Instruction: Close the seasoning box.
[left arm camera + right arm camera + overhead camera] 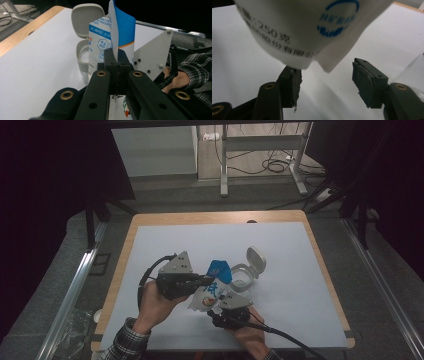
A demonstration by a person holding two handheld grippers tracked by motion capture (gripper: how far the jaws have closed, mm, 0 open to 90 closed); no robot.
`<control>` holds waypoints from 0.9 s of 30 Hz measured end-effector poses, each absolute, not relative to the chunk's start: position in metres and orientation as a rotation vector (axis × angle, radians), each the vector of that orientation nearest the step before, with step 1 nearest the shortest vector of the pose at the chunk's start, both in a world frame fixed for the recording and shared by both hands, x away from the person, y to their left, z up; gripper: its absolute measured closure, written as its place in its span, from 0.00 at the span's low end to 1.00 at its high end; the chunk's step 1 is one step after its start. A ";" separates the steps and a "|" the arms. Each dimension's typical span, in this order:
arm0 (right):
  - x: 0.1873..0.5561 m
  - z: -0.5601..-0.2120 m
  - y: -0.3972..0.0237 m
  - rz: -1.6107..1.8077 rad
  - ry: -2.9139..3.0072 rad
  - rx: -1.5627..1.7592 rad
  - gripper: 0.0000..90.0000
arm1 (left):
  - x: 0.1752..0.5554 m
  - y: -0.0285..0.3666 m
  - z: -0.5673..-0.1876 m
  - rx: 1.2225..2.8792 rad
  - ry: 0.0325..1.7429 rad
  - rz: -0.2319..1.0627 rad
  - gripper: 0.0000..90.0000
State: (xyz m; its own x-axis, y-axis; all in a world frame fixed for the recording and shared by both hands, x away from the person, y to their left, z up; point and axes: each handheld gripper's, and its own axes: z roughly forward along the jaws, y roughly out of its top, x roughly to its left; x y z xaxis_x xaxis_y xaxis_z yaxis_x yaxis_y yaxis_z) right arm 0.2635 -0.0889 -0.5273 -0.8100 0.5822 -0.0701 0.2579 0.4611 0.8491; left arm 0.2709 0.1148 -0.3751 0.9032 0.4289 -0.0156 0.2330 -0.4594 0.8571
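A white and blue printed pouch [214, 289] hangs over the white mat, tilted, with its blue top end up. My left gripper [206, 280] comes in from the left and is shut on the pouch's thin side edge [113, 32]; in the left gripper view the pads [110, 61] pinch that seam between them. My right gripper [218, 306] sits just below the pouch's lower end. In the right gripper view its jaws stand apart [327, 80], and the pouch's bottom corner [329, 60] hangs above the gap without being pressed.
A small clear container [243, 276] with its grey flip lid [256, 257] open stands just right of the pouch, close behind it in the left gripper view [83, 57]. A white mat [165, 245] covers the wooden table [131, 232].
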 end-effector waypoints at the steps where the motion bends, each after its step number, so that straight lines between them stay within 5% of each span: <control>1: 0.264 -0.527 -0.088 1.282 2.355 0.708 0.45 | 0.271 0.114 -0.375 2.068 0.475 0.245 1.00; 27: 0.264 -0.528 -0.081 1.264 2.215 0.584 0.50 | 0.277 0.111 -0.367 2.045 0.516 0.169 1.00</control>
State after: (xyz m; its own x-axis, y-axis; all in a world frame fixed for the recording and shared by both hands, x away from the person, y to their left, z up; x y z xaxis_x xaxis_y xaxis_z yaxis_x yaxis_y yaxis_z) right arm 0.2644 -0.0807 -0.5279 -0.7724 0.5947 -0.2231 0.1103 0.4715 0.8749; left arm 0.2766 0.1111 -0.3673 0.9000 0.4261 -0.0915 0.2897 -0.4280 0.8561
